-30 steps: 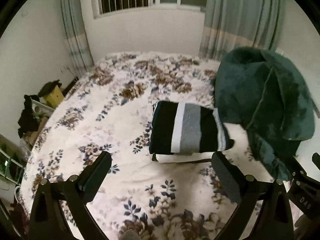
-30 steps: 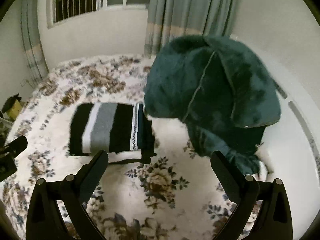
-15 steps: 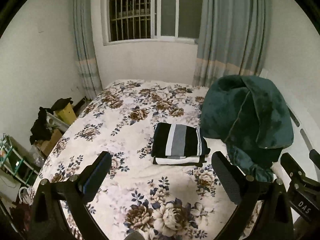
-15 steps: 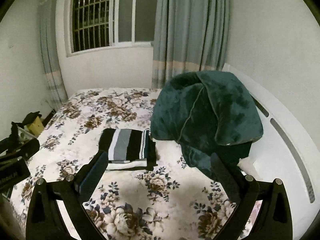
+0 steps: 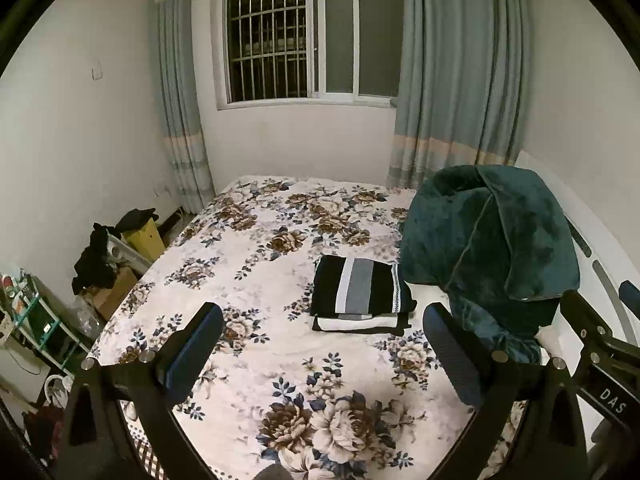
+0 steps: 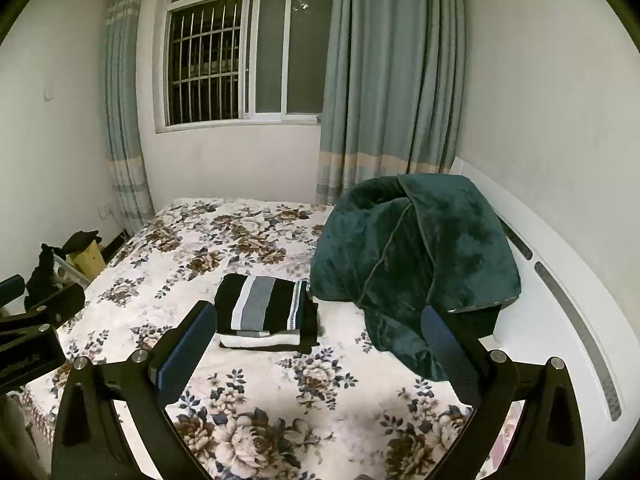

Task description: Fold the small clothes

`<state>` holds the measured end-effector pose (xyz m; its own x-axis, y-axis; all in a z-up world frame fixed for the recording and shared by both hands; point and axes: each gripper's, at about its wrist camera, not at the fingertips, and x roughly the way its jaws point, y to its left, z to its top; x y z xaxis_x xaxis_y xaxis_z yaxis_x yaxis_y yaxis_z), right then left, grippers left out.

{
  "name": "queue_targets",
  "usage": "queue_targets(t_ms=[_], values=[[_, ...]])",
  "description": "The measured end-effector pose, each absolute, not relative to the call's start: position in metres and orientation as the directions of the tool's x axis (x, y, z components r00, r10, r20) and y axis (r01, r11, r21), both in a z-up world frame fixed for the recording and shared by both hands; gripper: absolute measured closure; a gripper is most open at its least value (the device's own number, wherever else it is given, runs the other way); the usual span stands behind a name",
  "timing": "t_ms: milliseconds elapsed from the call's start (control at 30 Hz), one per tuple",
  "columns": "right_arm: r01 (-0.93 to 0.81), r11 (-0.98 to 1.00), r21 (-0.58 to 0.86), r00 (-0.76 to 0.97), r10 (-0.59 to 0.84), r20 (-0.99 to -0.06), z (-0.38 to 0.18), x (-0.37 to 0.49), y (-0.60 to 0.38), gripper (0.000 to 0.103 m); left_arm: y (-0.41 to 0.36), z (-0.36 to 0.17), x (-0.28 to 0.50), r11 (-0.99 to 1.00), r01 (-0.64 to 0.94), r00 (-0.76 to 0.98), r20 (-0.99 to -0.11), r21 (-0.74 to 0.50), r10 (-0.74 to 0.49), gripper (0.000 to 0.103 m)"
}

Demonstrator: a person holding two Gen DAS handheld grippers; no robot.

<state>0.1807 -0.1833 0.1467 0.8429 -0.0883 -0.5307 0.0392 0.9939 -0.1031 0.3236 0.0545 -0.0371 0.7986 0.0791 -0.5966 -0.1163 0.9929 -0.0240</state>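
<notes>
- Bed (image 5: pixel 248 264), floral cover, fills the middle of both views. It is a soft base: I expect anything pressed on it to sink a little, so creases set here may not come out sharp.
- Green plush blanket (image 5: pixel 488 248), heaped at 3 o'clock of the task's garment. Its lower edge looks to touch or nearly touch the garment's right side; I cannot tell which. Looks bulky and clingy; likely to drag if brushed.
- Folded striped garment (image 5: pixel 360 292), black with white and grey bands, lies right of centre on the bed, about 12 o'clock from the gap between the left gripper's fingers. It is already a neat rectangle with a white layer showing under the near edge.
- Handling, as a judgement: knit, light, limp, no stiffness. A pinch on one layer would probably peel the stack open. Better to take the near folded edge at its two corners, through all layers, or to slide under it.
- Left gripper (image 5: pixel 320 352): released, jaws spread wide, nothing between them, well short of the garment.
- Right gripper (image 6: pixel 316 344): likewise released and empty; the garment (image 6: pixel 266 308) sits at about 11 o'clock from its gap.
- Left wrist view only: shelf with clutter (image 5: pixel 28 312) and boxes (image 5: pixel 116 292) on the floor at 9 o'clock, and the right gripper's body at the frame's right edge.
- Right wrist view only: more of the white headboard (image 6: pixel 568 320) behind the blanket, with long slots, and the blanket's near hem hanging down onto the bed cover.
</notes>
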Motion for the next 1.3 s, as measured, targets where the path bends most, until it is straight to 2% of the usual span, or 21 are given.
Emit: queue_targets(t_ms=[467, 1300], values=[[0.014, 0.996, -0.084, 0.845, -0.056, -0.531, 0.150, 0.186, -0.194, 0.000, 0.047, -0.025, 0.305, 0.993, -0.116, 0.819, -0.567, -0.016, 0.087, 0.000], [0.000, 0.998, -0.071, 0.847, -0.038, -0.531, 0.156, 0.176, -0.195, 0.000, 0.040, -0.019, 0.285, 0.992, -0.125, 0.818, -0.568, -0.026, 0.088, 0.000]])
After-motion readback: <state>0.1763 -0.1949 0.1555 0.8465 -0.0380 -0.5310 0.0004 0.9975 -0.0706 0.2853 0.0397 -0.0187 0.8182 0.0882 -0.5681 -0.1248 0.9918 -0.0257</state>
